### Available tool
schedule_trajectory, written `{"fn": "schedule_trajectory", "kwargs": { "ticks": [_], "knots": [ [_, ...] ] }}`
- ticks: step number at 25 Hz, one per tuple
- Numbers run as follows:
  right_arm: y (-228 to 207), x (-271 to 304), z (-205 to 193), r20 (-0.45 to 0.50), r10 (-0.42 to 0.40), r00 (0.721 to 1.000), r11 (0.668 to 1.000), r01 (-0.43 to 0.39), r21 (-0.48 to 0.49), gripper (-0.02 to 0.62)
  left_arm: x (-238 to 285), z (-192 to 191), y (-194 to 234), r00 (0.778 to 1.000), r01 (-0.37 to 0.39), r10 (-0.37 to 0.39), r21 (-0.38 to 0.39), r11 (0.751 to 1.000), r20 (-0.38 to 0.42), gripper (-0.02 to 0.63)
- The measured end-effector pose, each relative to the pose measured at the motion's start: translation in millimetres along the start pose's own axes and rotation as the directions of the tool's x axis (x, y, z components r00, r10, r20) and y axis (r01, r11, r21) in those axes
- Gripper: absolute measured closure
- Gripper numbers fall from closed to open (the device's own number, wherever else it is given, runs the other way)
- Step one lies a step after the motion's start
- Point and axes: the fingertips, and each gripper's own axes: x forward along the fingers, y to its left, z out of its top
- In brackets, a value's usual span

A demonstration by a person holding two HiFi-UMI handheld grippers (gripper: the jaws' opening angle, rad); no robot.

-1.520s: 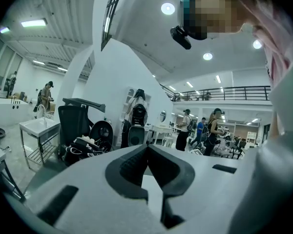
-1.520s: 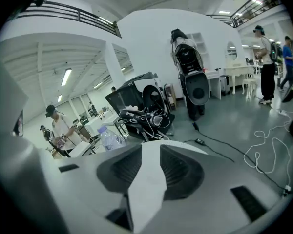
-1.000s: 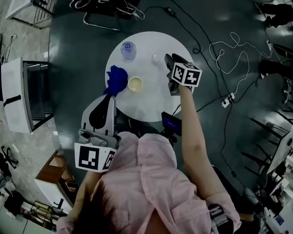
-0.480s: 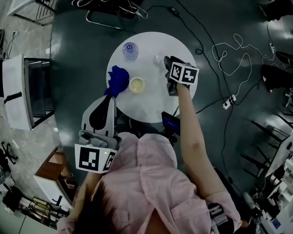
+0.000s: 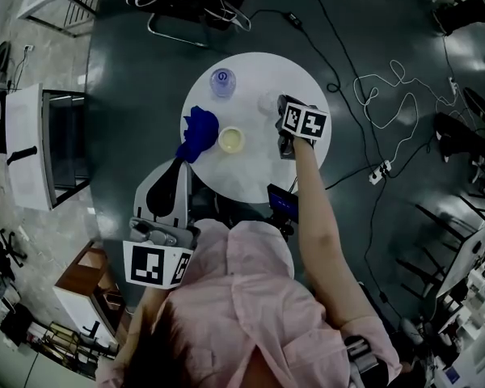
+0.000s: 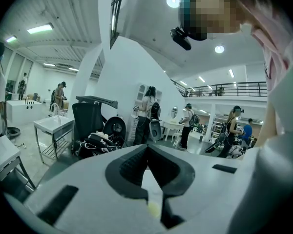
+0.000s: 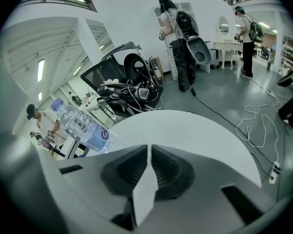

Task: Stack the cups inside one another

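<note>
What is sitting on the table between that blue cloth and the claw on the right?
A small cream cup stands on the round white table between the blue cloth and the right claw. The head view shows it.

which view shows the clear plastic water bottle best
The right gripper view: the clear plastic water bottle appears large and side-on, with cap and label visible. The head view shows only its small top from above. The left gripper view misses it.
</note>
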Motion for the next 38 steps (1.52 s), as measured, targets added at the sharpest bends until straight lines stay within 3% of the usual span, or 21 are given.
{"fn": "schedule_trajectory", "kwargs": {
  "ticks": [5, 9, 24, 38],
  "knots": [
    [0.6, -8.1, 2.6, 0.027, -0.007, 1.000, 1.000, 0.007, 0.000, 0.554, -4.6, -0.3, 1.8, 1.000, 0.005, -0.005, -0.002, 1.000, 0.006, 0.591],
    [1.5, -24.8, 12.4, 0.100, -0.004, 0.995, 1.000, 0.003, 0.008, 0.554, -6.8, 1.0, 0.5, 1.000, 0.020, -0.020, 0.001, 1.000, 0.014, 0.591],
    [10.5, -116.0, 20.7, 0.313, -0.007, 0.950, 1.000, 0.000, 0.020, 0.554, -22.4, 7.1, -9.6, 0.994, 0.102, -0.103, 0.008, 0.995, 0.042, 0.591],
    [8.1, -178.9, -4.1, 0.393, -0.050, 0.918, 0.999, 0.045, 0.021, 0.555, -25.6, 7.3, -34.8, 0.974, 0.215, -0.216, 0.022, 0.976, 0.061, 0.591]
  ]
}}
